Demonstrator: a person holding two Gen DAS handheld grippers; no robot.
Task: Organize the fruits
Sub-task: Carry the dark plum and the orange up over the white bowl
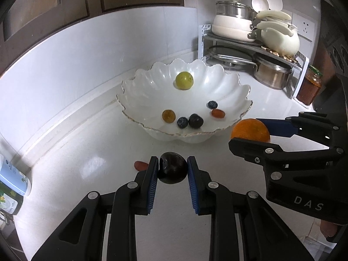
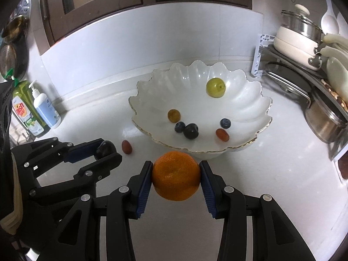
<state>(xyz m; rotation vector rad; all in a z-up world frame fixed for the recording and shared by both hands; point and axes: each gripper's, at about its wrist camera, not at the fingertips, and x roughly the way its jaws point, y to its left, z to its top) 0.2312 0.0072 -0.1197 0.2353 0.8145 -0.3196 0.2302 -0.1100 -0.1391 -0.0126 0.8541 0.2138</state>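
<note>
Left tongs (image 1: 172, 170): blue pads closed against both sides of a dark plum (image 1: 173, 168), which is held clear of the white surface (image 1: 91, 143). Seen from the right wrist view, these tongs (image 2: 106, 152) sit to the left, the plum (image 2: 106, 149) between their tips.

Right tongs (image 2: 176, 177): pads pressed on either side of an orange (image 2: 176, 175), gripped just in front of the bowl. From the left wrist view, these tongs (image 1: 252, 133) reach in from the right edge, the orange (image 1: 250, 131) close beside the bowl's rim.

One small red fruit (image 1: 140, 165): lying on the surface, just beside the left tongs, outside the bowl.

White scalloped bowl (image 1: 130, 87), gold-edged rim: stands on the surface beyond both tongs. Contents:
- one yellow-green round fruit (image 1: 184, 80), towards the far side;
- one amber grape (image 1: 168, 115);
- two blueberries, one (image 1: 182, 122) touching a dark grape (image 1: 195, 120), the other (image 1: 212, 104) apart and just beside a small red fruit (image 1: 218, 113).

Surroundings: metal rack (image 1: 239, 43) in the far right corner carrying cream pots and a kettle, a steel pot beneath; jar of red preserve (image 1: 308, 87) beside the rack; soap bottles (image 2: 37, 111) at the far left against the white wall; dark wooden cabinet doors above.
</note>
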